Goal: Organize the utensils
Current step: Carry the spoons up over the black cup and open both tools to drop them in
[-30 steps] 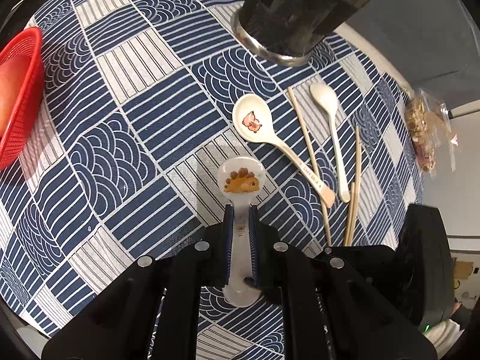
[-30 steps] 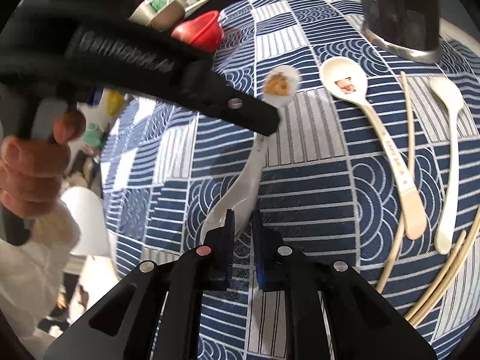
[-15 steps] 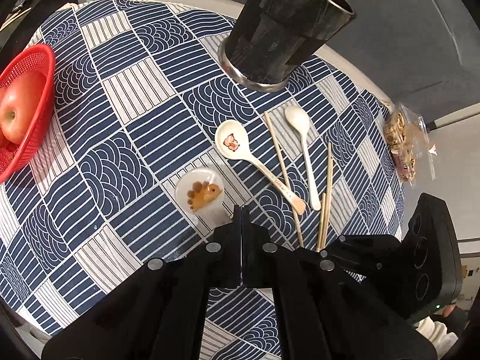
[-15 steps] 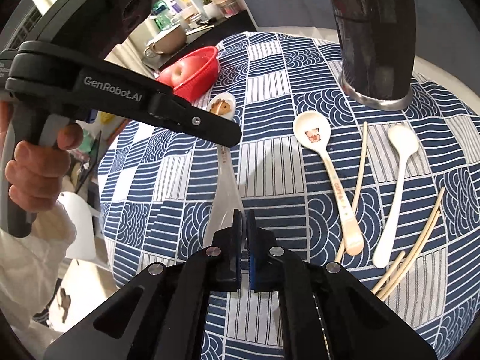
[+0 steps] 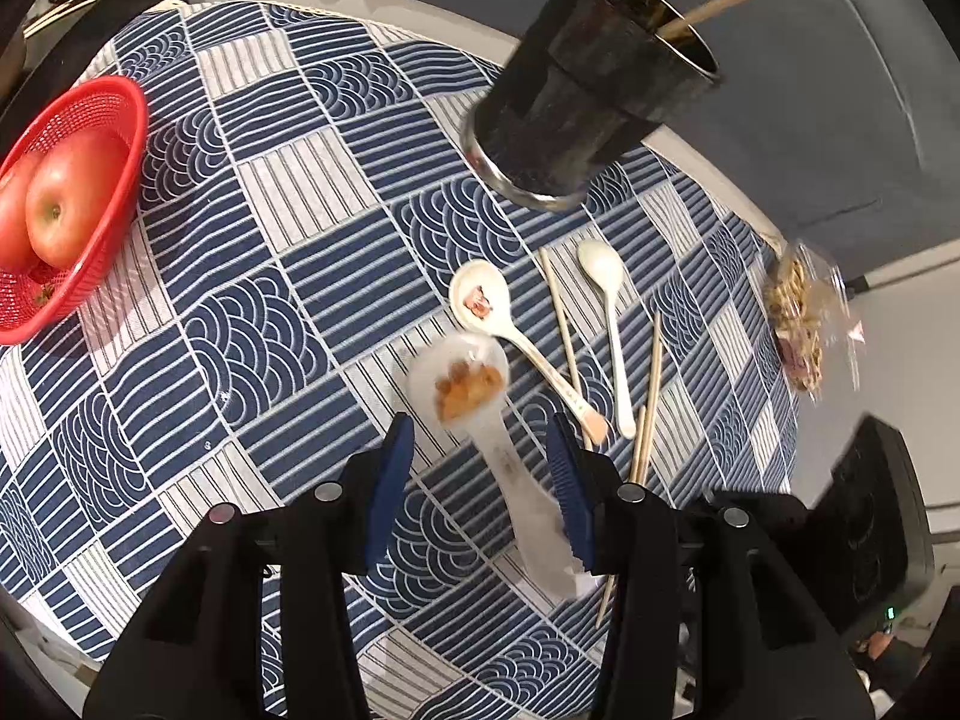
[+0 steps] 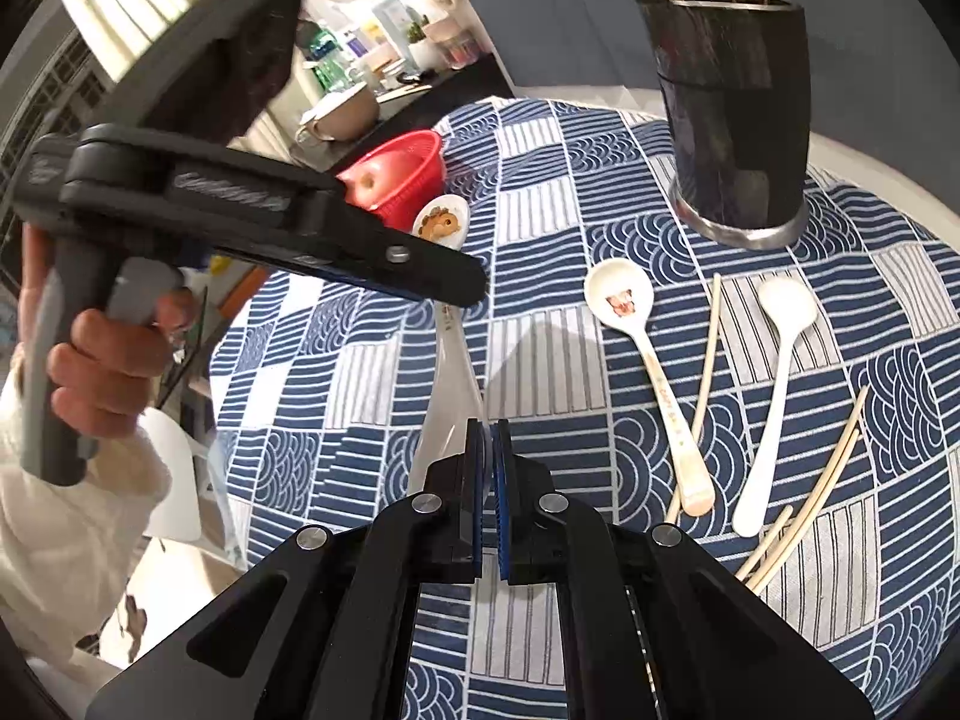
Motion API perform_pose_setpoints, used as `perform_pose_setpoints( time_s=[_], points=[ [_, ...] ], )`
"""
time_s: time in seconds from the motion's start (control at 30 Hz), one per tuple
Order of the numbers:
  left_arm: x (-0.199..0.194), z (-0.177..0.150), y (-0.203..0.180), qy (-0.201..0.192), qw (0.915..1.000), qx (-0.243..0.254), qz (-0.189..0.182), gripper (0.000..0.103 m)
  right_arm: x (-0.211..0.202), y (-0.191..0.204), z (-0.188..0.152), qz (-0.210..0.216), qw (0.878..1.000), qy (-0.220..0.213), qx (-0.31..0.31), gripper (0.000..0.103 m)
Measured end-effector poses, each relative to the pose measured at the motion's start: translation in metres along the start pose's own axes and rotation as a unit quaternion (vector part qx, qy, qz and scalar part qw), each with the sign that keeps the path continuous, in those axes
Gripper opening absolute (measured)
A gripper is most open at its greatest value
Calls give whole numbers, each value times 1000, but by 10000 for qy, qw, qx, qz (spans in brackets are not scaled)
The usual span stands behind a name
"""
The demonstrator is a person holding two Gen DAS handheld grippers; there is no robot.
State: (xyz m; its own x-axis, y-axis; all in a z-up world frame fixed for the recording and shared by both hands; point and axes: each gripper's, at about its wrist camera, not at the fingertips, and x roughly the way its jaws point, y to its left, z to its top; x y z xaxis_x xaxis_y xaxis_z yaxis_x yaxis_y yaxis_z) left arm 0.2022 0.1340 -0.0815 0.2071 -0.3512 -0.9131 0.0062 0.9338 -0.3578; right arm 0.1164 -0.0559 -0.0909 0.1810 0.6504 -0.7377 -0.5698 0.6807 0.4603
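A: Blue-patterned table [image 5: 288,276]: what's sorted?
B: Only some chopsticks stand in the utensil holder [image 5: 588,96]; two spoons and loose chopsticks [image 6: 708,384] remain.
A: Jaws?
B: Left gripper [image 5: 480,480] opening around the hedgehog spoon [image 5: 480,408]; right gripper [image 6: 487,480] clamped on its handle.

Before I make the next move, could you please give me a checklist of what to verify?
1. Left gripper free of the hedgehog spoon: jaws opening, spoon between them, pads not pressing: ok.
2. Right gripper shut; whether it holds the spoon's handle: cannot tell.
3. Black holder upright, room in its mouth: ok.
4. Table sorted: pig spoon, white spoon and loose chopsticks lie on the cloth: not ok.
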Motion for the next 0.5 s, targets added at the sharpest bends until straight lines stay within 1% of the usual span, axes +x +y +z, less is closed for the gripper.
perform_pose_setpoints(
  time_s=[0.03,0.1,0.13,0.23,0.33,0.5],
  points=[
    [-1,2,-1,-3,9999,21,-107,23,-1,2,0,49,10000,10,-22,3],
    [-5,5,-4,-7,9985,30,-552,10,-2,7,2,19,9999,8,-134,4],
    [-7,6,-6,-31,9983,32,-587,10,-3,9,3,-23,9998,-7,-183,4],
    [-14,8,-16,-133,9985,154,-501,10,-7,9,8,-54,9997,-42,-216,4],
    [-26,11,-24,-234,9979,233,-565,10,-15,7,14,-82,9995,-107,-276,4],
    [-47,19,-34,-434,9964,360,-638,10,-31,10,32,-243,9980,-289,-511,3]
  ],
)
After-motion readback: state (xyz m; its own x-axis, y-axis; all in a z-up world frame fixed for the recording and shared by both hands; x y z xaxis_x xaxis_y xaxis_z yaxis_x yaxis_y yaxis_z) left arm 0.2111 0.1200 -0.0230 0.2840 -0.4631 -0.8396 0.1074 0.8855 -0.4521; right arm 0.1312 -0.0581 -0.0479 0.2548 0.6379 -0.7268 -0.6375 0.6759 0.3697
